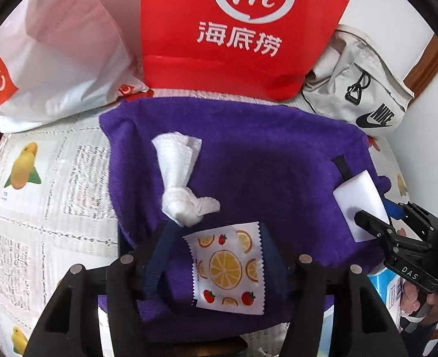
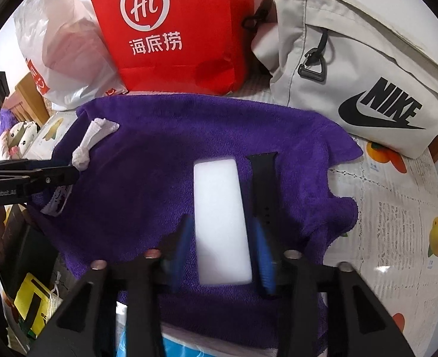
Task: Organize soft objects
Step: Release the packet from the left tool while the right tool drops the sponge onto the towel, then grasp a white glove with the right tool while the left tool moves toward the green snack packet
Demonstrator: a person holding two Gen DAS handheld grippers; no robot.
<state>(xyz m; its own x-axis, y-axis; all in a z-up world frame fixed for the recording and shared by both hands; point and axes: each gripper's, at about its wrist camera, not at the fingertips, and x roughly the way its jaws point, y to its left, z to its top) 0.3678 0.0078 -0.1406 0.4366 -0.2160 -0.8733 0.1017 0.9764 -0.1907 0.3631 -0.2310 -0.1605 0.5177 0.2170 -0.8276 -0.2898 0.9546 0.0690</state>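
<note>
A purple towel point(image 1: 248, 154) lies spread on the table. On it, a flat packet printed with orange slices point(image 1: 227, 270) sits between the navy fingers of my left gripper point(image 1: 219, 235), which is open with a gap at the left finger. A knotted white cloth point(image 1: 180, 178) lies just beyond the packet. In the right wrist view a white foam block point(image 2: 221, 202) rests on the towel point(image 2: 129, 178) between the blurred blue fingers of my right gripper point(image 2: 220, 229), which is open. A black watch strap point(image 2: 262, 184) lies beside the block on its right.
A red bag point(image 1: 242, 29), a white plastic bag point(image 1: 55, 59) and a beige Nike bag point(image 2: 352, 74) stand along the back. The table cover point(image 1: 40, 208) has newspaper and fruit prints. Plush toys point(image 2: 13, 139) and a yellow item point(image 2: 31, 306) are off the left edge.
</note>
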